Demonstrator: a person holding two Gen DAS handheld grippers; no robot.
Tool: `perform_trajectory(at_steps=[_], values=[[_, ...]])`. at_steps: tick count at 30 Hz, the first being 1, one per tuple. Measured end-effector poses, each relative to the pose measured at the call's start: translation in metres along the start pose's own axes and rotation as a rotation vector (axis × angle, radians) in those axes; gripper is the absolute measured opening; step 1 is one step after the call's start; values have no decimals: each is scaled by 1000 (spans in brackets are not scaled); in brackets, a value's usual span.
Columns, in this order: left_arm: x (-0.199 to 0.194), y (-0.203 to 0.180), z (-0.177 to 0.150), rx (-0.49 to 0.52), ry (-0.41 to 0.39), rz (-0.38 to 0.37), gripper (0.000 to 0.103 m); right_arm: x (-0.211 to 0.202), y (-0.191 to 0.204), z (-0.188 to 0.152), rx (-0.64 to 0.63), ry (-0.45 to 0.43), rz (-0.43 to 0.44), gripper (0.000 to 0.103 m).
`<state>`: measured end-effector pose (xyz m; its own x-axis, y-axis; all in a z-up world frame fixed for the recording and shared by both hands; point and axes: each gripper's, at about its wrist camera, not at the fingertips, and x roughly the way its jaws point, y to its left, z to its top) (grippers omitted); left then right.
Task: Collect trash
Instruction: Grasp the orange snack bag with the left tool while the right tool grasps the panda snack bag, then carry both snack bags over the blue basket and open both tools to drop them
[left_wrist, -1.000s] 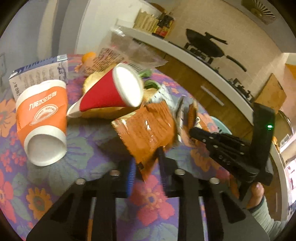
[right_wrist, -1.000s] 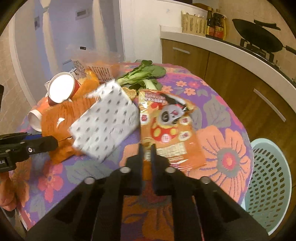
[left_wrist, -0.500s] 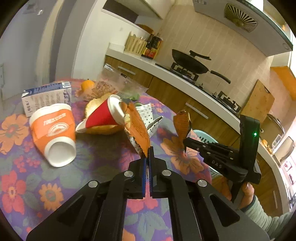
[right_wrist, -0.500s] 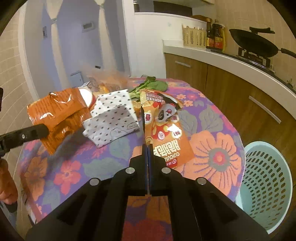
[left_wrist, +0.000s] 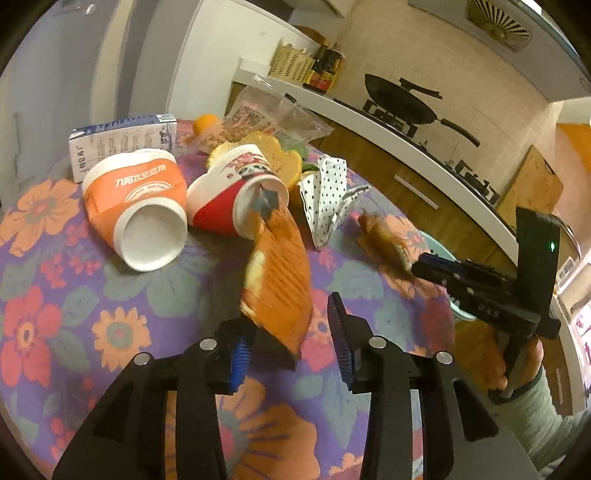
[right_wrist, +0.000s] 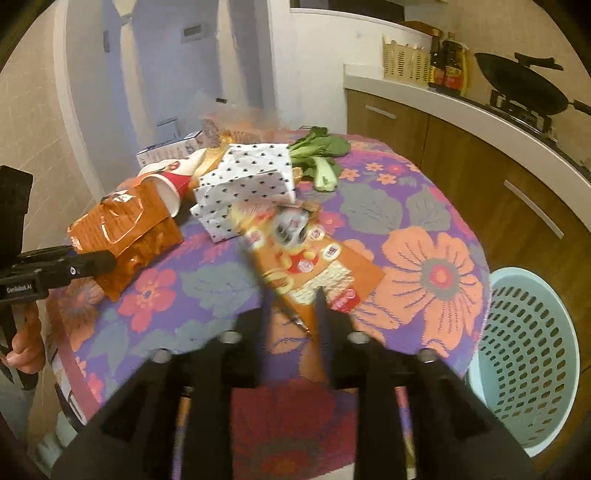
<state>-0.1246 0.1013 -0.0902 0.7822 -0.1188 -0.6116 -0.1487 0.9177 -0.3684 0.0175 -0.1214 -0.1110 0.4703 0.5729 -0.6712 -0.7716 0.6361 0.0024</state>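
My left gripper (left_wrist: 290, 341) has its jaws opening. A crinkled orange snack wrapper (left_wrist: 279, 280) stands blurred between the pads, leaning on the left one and clear of the right one. In the right wrist view that wrapper (right_wrist: 122, 229) hangs at the left gripper's tip. My right gripper (right_wrist: 293, 306) is opening too. An orange snack bag with a panda print (right_wrist: 306, 258) lies blurred between its fingers, its lower corner in the gap, with neither pad pressing it. A pale teal perforated basket (right_wrist: 528, 354) stands on the floor at the table's right.
On the round table with a floral cloth (right_wrist: 424, 229) lie a tipped orange paper cup (left_wrist: 136, 210), a red paper cup (left_wrist: 229, 199), a blue-white carton (left_wrist: 122, 144), a dotted paper bag (right_wrist: 247, 181), bok choy (right_wrist: 317, 155) and a clear plastic bag (left_wrist: 266, 118). A kitchen counter runs behind.
Half a second ago both grippers were shut on their wrappers and held them up. Now both pairs of jaws stand apart and each wrapper is blurred and slipping down between them.
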Motion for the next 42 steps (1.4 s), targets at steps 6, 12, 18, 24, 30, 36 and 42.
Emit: perform_trajectory(at_steps=[6,12,18,24,30,36,42], values=[[15,-1,13,-23,40,44,22,-8,-3,1,-5,-47,-27,77],[13,-10,12,2,33,30,7,11,-15,10,123,-18,-41,85],[-6,-25,2,72,-12,-40,7,43,-42,27,301,57,-29,85],[-14,-33,6,99,-36,-55,7,52,-6,26,113,74,-147,47],[-13,-47,16,154,-34,-28,7,40,-11,19,154,27,-69,4],[-16,-83,40,252,-49,-34,7,-1,-29,22,208,-69,-70,3],[-3,-143,70,364,-58,-71,7,-49,-73,22,284,-161,-147,3]])
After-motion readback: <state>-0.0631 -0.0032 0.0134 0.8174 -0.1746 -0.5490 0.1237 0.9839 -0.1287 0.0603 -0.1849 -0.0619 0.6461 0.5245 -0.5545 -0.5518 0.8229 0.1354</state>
